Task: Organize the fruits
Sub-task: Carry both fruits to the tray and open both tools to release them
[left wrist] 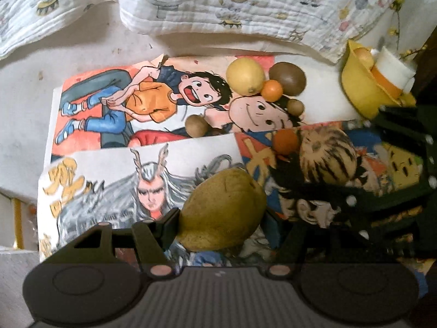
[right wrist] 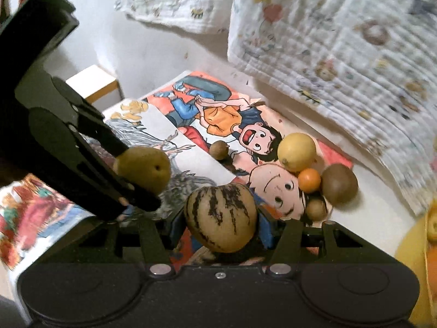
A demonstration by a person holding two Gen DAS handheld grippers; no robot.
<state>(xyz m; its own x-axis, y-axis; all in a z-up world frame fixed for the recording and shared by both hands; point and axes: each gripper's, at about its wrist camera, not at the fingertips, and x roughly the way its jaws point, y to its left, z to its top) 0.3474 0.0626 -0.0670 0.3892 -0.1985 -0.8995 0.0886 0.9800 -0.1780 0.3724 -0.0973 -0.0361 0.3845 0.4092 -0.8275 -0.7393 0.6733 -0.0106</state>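
Two grips: both my grippers are loaded, one fruit apiece, lifted clear of the comic pages [left wrist: 114, 125].
Left gripper [left wrist: 222, 220]: jaws part-way open and clamped on a green-yellow pear [left wrist: 222, 213]; in the right wrist view it hangs at the left, blossom end showing, above the paper.
Right gripper [right wrist: 221, 218]: jaws a little narrower, pinching a pale striped melon-like fruit [right wrist: 221, 216] across its middle, likely so the round body cannot roll out.
Why both point down: I judge a steep hold keeps each fruit seated between the pads while it is carried.
Loose pile: a yellow lemon [left wrist: 245, 76], a small orange [left wrist: 271, 90] touching it, a brown kiwi [left wrist: 288, 78] just right of that, and a little brown round fruit [left wrist: 295, 106] near them, all on the far right of the pages.
Strays: one small brown fruit [left wrist: 197, 125] sits apart to the left of the pile; another orange ball [left wrist: 285, 142] shows nearer, beside my right gripper.
Yellow bowl [left wrist: 357, 93]: far right, tilted in this view, already holding some fruit; probably the goal.
Backdrop: printed quilted cloth [left wrist: 218, 5] hangs behind the table.
Stage: my guess is mid-carry, several fruits still to collect.
Risk: the two grippers are close together; the fruits could knock.
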